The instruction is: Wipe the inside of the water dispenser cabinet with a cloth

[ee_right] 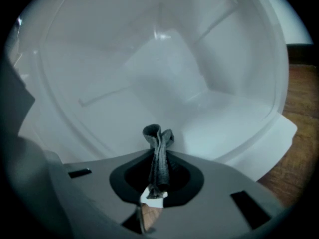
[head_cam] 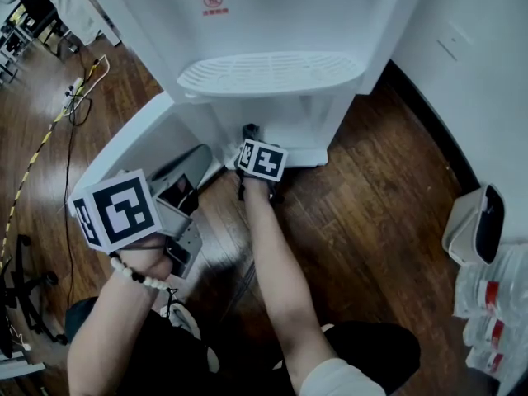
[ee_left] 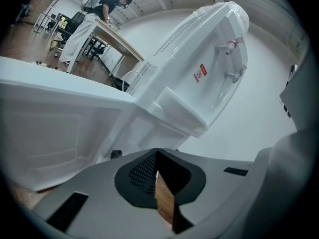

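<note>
Cloth (ee_right: 159,142), dark grey and bunched, is pinched between the jaws of the right gripper (ee_right: 155,159) at the mouth of the white water dispenser cabinet (ee_right: 164,68), centre frame in the head view. We cannot confirm that it touches the wall. We find the left gripper (ee_left: 157,158), lower left, with jaws pressed together on nothing, beside the open door (head_cam: 132,147).

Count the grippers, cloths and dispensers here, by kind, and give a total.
Grippers: 2 (left gripper, right gripper)
Cloth: 1
Dispenser: 1
Total: 4
</note>
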Demonstrator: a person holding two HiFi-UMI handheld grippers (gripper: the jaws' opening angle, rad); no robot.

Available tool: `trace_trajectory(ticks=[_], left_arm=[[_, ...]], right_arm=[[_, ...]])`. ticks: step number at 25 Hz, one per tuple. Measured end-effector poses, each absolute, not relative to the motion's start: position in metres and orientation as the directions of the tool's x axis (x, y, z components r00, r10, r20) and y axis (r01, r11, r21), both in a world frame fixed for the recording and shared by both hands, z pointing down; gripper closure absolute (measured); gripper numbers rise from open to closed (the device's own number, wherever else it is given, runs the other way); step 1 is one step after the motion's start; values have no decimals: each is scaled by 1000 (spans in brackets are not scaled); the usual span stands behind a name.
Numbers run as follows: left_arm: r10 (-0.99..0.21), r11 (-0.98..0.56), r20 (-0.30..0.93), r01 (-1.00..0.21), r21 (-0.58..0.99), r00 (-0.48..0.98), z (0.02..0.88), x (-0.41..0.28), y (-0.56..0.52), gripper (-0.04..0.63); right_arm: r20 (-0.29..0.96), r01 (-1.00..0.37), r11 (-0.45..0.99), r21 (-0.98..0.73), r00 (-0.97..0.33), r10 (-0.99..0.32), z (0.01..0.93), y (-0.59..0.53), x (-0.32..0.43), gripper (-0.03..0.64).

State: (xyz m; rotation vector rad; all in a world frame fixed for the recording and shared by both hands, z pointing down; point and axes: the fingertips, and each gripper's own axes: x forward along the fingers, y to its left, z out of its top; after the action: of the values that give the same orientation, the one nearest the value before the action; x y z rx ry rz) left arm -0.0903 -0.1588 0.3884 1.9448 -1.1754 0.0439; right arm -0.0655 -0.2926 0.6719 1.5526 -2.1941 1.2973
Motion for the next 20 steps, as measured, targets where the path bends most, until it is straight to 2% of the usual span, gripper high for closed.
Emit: trace_trajectory(ticks=[8, 20], left_arm=[[-707, -217, 419, -739, 638, 570, 389, -82, -159, 600], [-706, -225, 406, -727, 648, 581, 386, -76, -159, 600]], right_arm=[[562, -804, -116, -584, -296, -772, 677, -308, 25, 577], [551, -731, -295, -616, -131, -825, 682, -291, 92, 577]])
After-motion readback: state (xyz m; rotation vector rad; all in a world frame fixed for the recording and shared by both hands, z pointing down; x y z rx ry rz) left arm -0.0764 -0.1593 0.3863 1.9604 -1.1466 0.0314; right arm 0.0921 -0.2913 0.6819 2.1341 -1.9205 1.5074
